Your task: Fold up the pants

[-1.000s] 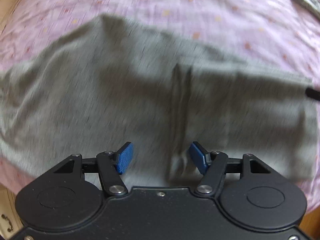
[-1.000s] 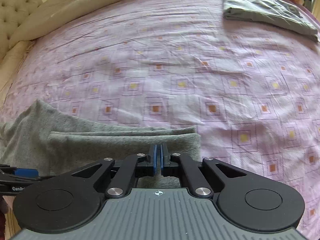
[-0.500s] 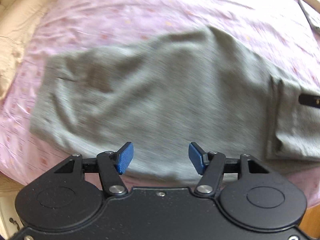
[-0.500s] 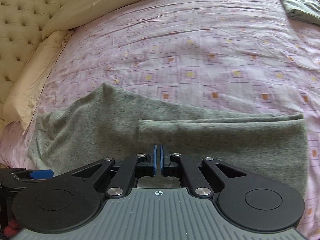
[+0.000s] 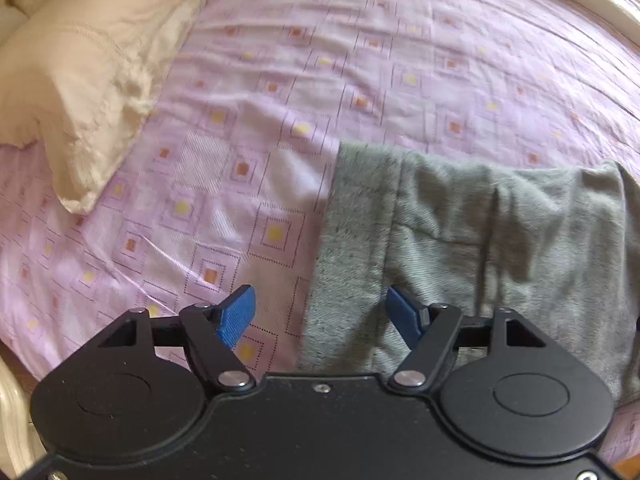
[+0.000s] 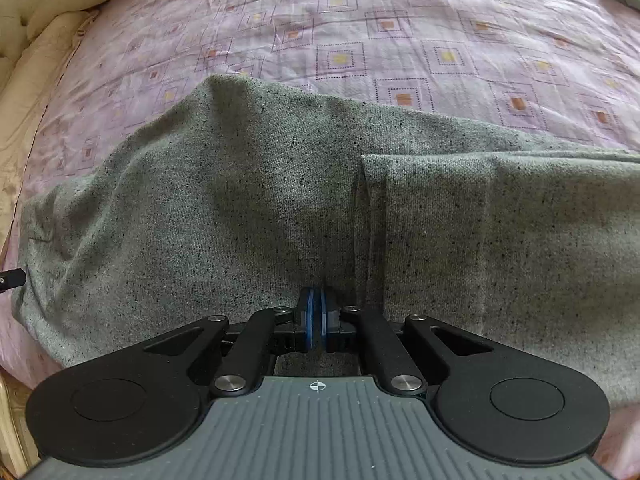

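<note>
The left gripper [image 5: 316, 316] is opening, nothing pinched, the pants [image 5: 460, 248] edge right below it on the bed [image 5: 280, 80], seemingly lining up a grab; the right gripper [image 6: 319, 318] is closed above mid-cloth, whether pinching it I cannot tell

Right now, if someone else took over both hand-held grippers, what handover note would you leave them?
Left hand-held gripper: jaws opening, nothing gripped, over the left edge of the grey pants.
Right hand-held gripper: shut, over the pants; whether it pinches cloth cannot be told.
Pants lie on the pink bedsheet, one part already folded over.
Left: the remaining folds and smoothing.
</note>
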